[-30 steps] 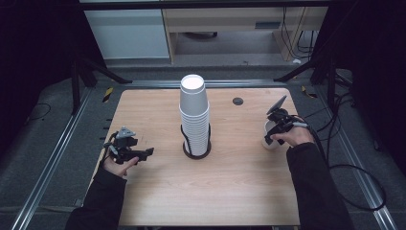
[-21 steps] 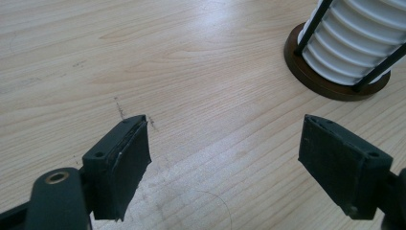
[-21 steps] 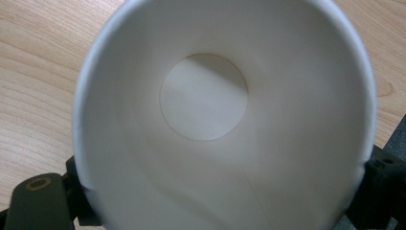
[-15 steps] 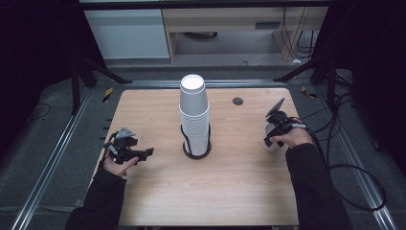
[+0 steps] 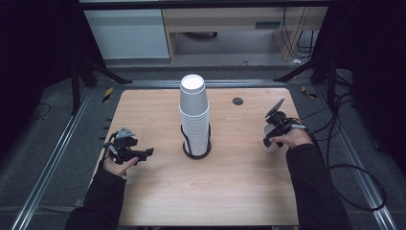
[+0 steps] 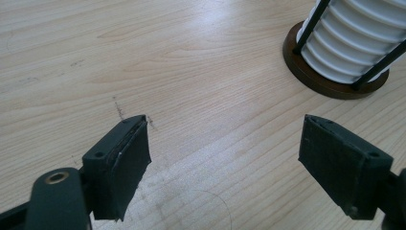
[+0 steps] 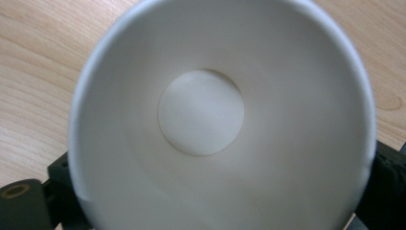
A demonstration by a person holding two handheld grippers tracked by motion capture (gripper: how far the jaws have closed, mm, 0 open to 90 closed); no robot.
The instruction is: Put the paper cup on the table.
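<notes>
my right gripper [image 5: 275,135] sits over a single white paper cup [image 5: 269,143] standing upright on the wooden table [image 5: 158,191], out at about three o'clock from the tall cup stack [image 5: 194,115]. its jaws have just been opening, and in the right gripper view the cup [image 7: 220,120] lies between them with a black jaw at each lower corner; i cannot tell for sure whether the pads have let go of the wall, though i judge the grip to be loosening. my left gripper [image 5: 143,154] rests at about nine o'clock from the stack, jaws released and wide with nothing but bare wood between them [image 6: 225,163]

the step in hand looks like setting this cup down and letting it go. to do it well i should let the jaws part evenly so neither pad drags the thin rim sideways, then lift straight up and clear before swinging away, since a light cup tips at the slightest nudge

the cup is empty: i see straight down to its clean round bottom. the stack is of nested cups, upside down, ringed by thin black rods rising from a dark round base [image 6: 330,81], and it stands at the table's middle, well apart from the single cup
</notes>
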